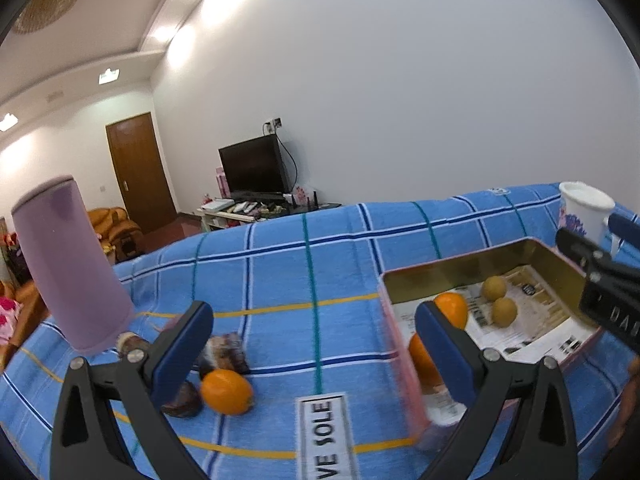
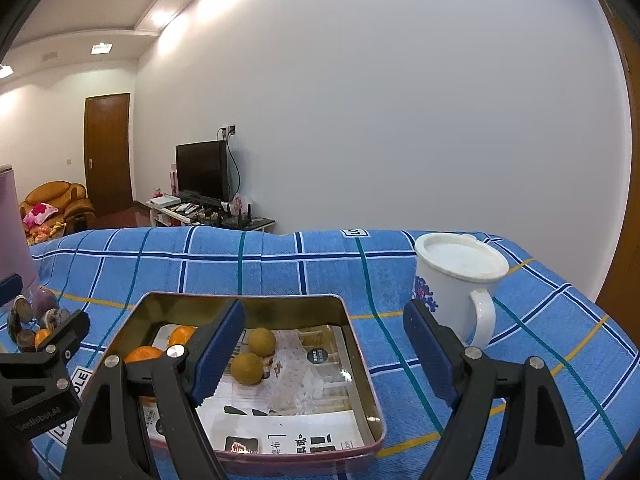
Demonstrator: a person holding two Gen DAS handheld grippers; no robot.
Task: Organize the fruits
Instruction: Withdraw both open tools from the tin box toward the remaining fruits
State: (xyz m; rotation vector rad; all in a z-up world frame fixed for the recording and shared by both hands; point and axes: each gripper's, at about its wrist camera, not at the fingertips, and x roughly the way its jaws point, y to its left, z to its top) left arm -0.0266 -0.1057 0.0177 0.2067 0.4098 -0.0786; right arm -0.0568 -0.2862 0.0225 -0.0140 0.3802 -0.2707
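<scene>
From the left wrist, a blurred mauve tumbler (image 1: 72, 264) at 9 o'clock hides part of the dark fruits (image 1: 224, 350), hard to identify. A smooth loose orange (image 1: 227, 391) lies at 7 o'clock on the woven blue plaid cloth (image 1: 320, 264). The left gripper (image 1: 314, 356) gapes wide, empty. At 3 o'clock the rectangular metal tin (image 1: 472, 256), paper-lined, holds two oranges (image 1: 452, 309) and two round brown fruits (image 1: 494, 288). The right gripper (image 2: 324, 354) also stands wide, empty, its left finger covering part of the tin. A lidded ceramic mug (image 2: 460, 280) stands at 2 o'clock.

Blue checked cloth (image 2: 280, 264) bearing a tin tray (image 2: 362, 364), white lidded mug (image 2: 460, 284), pink cylinder (image 1: 68, 264), loose orange (image 1: 226, 392).
</scene>
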